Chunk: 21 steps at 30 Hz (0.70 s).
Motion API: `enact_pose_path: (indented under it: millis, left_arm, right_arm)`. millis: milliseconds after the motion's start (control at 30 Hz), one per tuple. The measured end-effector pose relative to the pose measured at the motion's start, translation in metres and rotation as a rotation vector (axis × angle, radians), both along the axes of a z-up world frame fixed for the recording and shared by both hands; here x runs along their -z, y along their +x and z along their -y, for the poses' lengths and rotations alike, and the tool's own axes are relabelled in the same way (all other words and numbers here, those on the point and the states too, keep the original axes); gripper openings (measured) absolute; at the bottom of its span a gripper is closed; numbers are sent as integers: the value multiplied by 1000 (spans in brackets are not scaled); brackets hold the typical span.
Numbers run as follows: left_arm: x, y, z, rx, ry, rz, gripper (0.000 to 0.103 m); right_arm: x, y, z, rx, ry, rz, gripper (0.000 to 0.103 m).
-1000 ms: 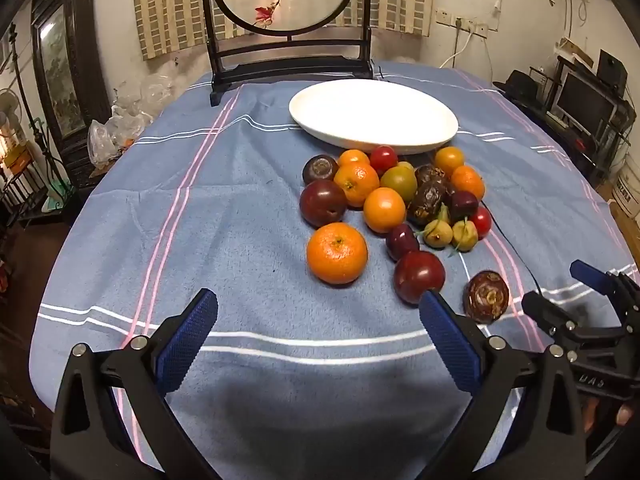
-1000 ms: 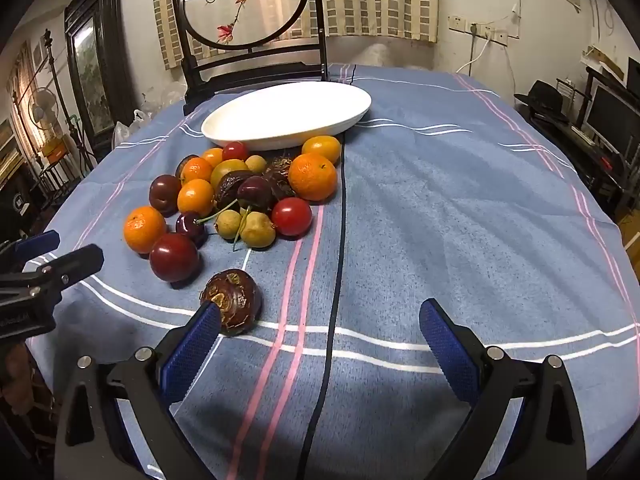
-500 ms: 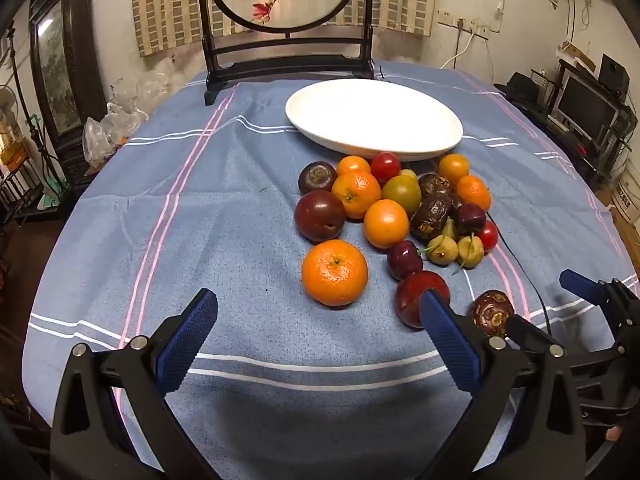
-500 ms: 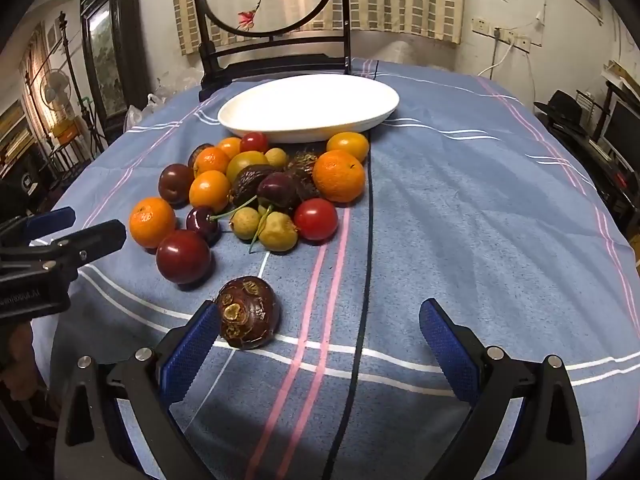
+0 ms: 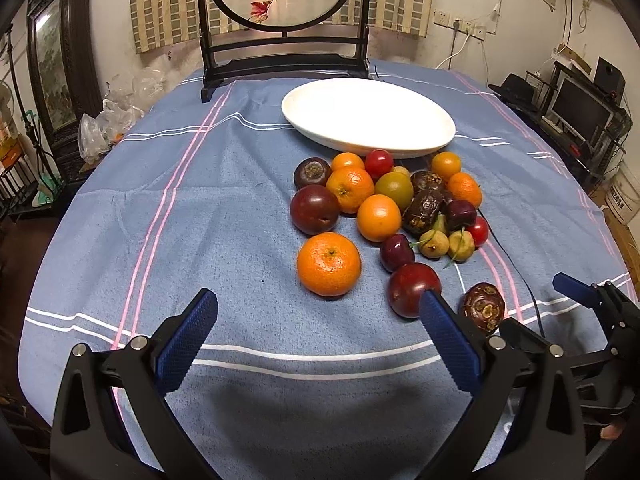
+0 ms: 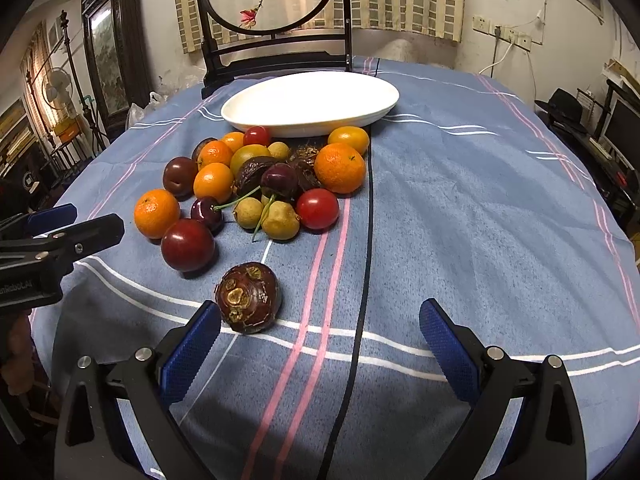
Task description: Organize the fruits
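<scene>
A pile of fruit lies on the blue cloth in front of an empty white oval plate (image 5: 368, 116), which also shows in the right wrist view (image 6: 312, 100). Nearest are a mandarin (image 5: 328, 263), a dark red plum (image 5: 412, 288) and a brown mangosteen (image 5: 484, 306). My left gripper (image 5: 316, 340) is open and empty, just short of the mandarin and plum. My right gripper (image 6: 318, 344) is open and empty; the mangosteen (image 6: 247, 298) sits just ahead of its left finger (image 6: 188, 350). The plum (image 6: 187, 244) and mandarin (image 6: 156, 213) lie beyond.
A black cable (image 6: 366, 240) runs across the cloth from the plate towards me, right of the fruit. A dark wooden screen stand (image 5: 284, 60) stands behind the plate. The right gripper shows at the right edge of the left wrist view (image 5: 592, 320).
Both grippers have moved forward towards the fruit, which now looks larger and nearer. The mangosteen now sits close to my right gripper's left finger. Both stay open.
</scene>
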State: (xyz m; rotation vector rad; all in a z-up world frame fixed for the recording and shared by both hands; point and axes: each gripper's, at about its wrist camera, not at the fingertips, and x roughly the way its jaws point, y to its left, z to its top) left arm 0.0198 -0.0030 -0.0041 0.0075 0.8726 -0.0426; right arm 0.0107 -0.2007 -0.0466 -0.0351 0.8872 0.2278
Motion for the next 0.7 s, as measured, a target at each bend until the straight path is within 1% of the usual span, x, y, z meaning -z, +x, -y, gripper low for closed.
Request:
enact_pose_path:
  millis: [233, 400, 700]
  left_arm:
    - [1, -3, -2, -10, -2, -8, 99]
    - [3, -4, -3, -17, 7, -5, 99]
    - [3, -4, -8, -30, -1, -3, 99]
  right_arm:
    - [-1, -5, -3, -20, 1, 8, 100]
    - [-1, -7, -5, -56, 33, -1, 100]
    - [1, -8, -10, -65, 21, -3, 100]
